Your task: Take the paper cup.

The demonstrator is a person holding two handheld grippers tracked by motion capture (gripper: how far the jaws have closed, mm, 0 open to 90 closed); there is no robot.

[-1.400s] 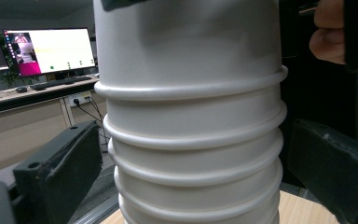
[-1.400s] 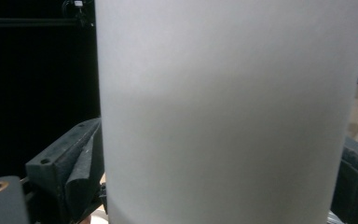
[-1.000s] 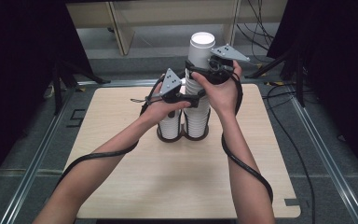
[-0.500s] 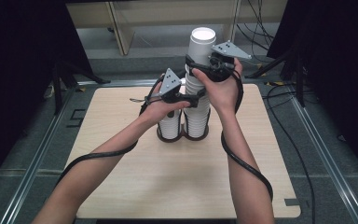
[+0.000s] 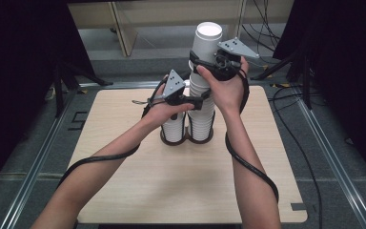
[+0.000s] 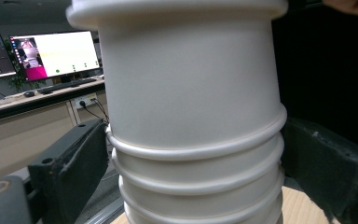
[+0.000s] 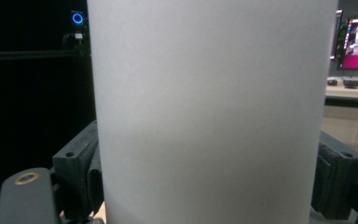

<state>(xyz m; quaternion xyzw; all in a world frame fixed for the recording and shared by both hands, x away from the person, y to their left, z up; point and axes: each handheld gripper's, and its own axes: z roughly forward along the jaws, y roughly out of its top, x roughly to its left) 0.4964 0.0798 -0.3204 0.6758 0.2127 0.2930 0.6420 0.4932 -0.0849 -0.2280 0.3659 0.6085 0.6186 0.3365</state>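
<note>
My right gripper (image 5: 205, 67) pinches the top paper cup (image 5: 207, 43); left gripper (image 5: 205, 98) clamps the cup stack (image 5: 201, 112) beneath; light, crushable, so I'd squeeze gently

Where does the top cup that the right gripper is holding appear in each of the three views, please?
High view: the top cup stands at top centre, above the tall cup stack, with the right gripper around it.
Left gripper view: it is the large cup above the stacked rims.
Right gripper view: its plain white wall spans the centre between the jaws.
Shared landmark: the tall cup stack.
</note>
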